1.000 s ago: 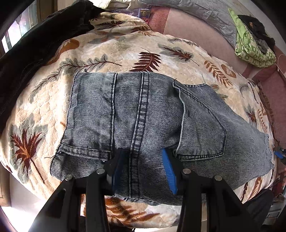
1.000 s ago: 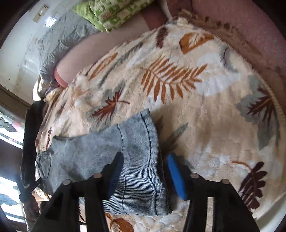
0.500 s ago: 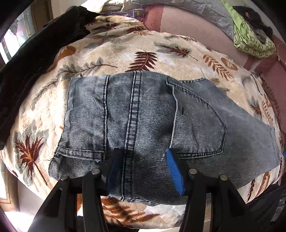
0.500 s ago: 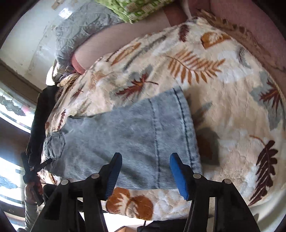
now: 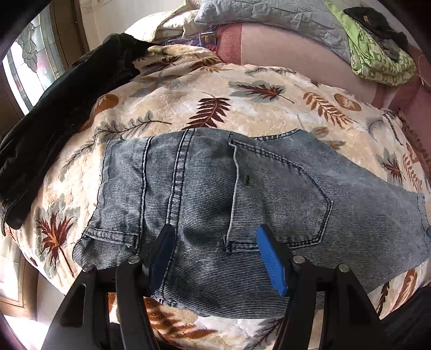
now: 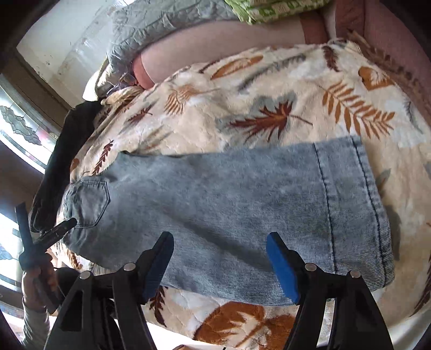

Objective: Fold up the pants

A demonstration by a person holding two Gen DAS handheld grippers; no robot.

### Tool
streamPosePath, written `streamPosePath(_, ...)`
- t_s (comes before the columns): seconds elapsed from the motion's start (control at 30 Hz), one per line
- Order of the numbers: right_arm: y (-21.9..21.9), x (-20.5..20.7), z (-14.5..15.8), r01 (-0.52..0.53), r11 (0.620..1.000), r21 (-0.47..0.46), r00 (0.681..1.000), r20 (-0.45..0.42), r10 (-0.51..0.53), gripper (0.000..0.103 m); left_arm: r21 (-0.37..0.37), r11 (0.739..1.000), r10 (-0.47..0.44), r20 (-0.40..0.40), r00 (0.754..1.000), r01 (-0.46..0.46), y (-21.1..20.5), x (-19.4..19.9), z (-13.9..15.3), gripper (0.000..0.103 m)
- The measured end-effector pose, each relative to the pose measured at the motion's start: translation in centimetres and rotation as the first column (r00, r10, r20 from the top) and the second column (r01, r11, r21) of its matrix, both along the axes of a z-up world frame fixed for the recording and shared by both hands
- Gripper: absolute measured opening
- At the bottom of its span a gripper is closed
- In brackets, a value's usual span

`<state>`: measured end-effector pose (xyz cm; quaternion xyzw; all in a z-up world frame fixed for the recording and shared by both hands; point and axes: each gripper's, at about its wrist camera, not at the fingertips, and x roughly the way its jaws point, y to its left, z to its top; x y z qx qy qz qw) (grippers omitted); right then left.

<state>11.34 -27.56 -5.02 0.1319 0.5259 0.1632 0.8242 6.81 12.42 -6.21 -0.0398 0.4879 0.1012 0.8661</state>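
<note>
- Nearest of all, the left gripper is hovering over the waist end of the pants, its jaws standing wide apart with nothing between them; whether the blue pads are touching the denim cannot be told.
- Likewise, the right gripper is hanging over the leg end of the pants, jaws spread open and empty, near the stitched hem.
- Beneath both, the pants are lying flat and lengthwise on the leaf-print blanket, back pocket facing up, one leg laid over the other.
- Beside the waist end, seen from the right wrist, the person's left hand is holding the left gripper's black handle.
- Beyond the waist end, a dark garment is lying along the blanket's edge, by a patterned-glass window.
- Farther from the pants, past the blanket, a pink cushion is showing.
- Farthest from the pants, a grey quilt and a green patterned cloth are resting on that cushion, with a small dark item on the cloth.
</note>
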Motion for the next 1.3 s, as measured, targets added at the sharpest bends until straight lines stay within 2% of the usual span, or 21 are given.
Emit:
streamPosePath(0.07,0.6,-0.4,1.2,0.018,1.000,-0.013,0.997,0.071,-0.017,0.076,0.016,1.000,-0.001,0.024,1.000,0.001,-0.5,-0.1,0.8,0.064)
streamPosePath(0.17,1.4,-0.1,0.4,0.014,0.999,0.047,0.999,0.045,-0.016,0.080,0.031,1.000,-0.002,0.041,0.999,0.000,-1.0,0.1,1.5,0.064)
streamPosePath(0.23,2.2,0.0,-1.8,-0.003,1.000,-0.012,1.000,-0.002,0.003,0.080,0.050,0.999,0.003,0.051,0.999,-0.005,-1.3,0.1,2.0,0.064)
streamPosePath(0.3,2.8,0.0,-4.9,-0.010,0.991,-0.132,0.997,-0.079,0.000,0.080,0.071,0.997,0.008,0.068,0.998,-0.013,-1.6,0.0,2.5,0.064)
streamPosePath(0.37,3.2,-0.7,-4.4,-0.012,0.988,-0.156,1.000,-0.007,0.011,0.082,0.087,0.996,0.008,0.078,0.997,-0.015,-1.9,-0.1,3.0,0.064)
streamPosePath(0.5,3.4,-0.6,-3.7,-0.012,0.989,-0.149,1.000,-0.025,0.009,0.082,0.117,0.993,0.011,0.104,0.994,-0.023,-2.2,-0.3,3.7,0.064)
streamPosePath(0.67,3.6,-1.1,-2.1,-0.001,0.985,-0.170,0.999,0.052,0.010,0.082,0.145,0.989,0.026,0.117,0.993,-0.043,-2.4,-0.3,4.1,0.064)
streamPosePath(0.83,4.0,-0.8,-4.8,-0.030,0.970,-0.241,1.000,-0.009,0.029,0.082,0.161,0.986,0.032,0.126,0.991,-0.052,-2.6,-0.4,4.3,0.064)
streamPosePath(0.87,4.0,-1.1,-4.8,-0.030,0.969,-0.246,0.999,0.014,0.035,0.083,0.166,0.985,0.032,0.127,0.991,-0.053,-2.6,-0.4,4.3,0.064)
streamPosePath(0.93,4.1,-1.1,-4.6,-0.032,0.966,-0.257,0.999,0.005,0.034,0.083,0.171,0.984,0.032,0.131,0.991,-0.054,-2.6,-0.5,4.4,0.064)
streamPosePath(1.1,4.1,-1.1,-3.5,-0.022,0.973,-0.228,0.999,0.027,0.029,0.083,0.166,0.984,0.041,0.128,0.991,-0.062,-2.5,-0.4,4.4,0.064)
streamPosePath(1.2,4.3,-0.7,-5.1,-0.048,0.964,-0.261,0.999,-0.020,0.044,0.084,0.166,0.985,0.037,0.121,0.992,-0.057,-2.5,-0.3,4.1,0.064)
streamPosePath(1.3,4.7,-0.6,-4.6,-0.070,0.958,-0.278,0.997,-0.032,0.064,0.086,0.133,0.990,0.040,0.106,0.994,-0.054,-2.0,-0.1,3.5,0.064)
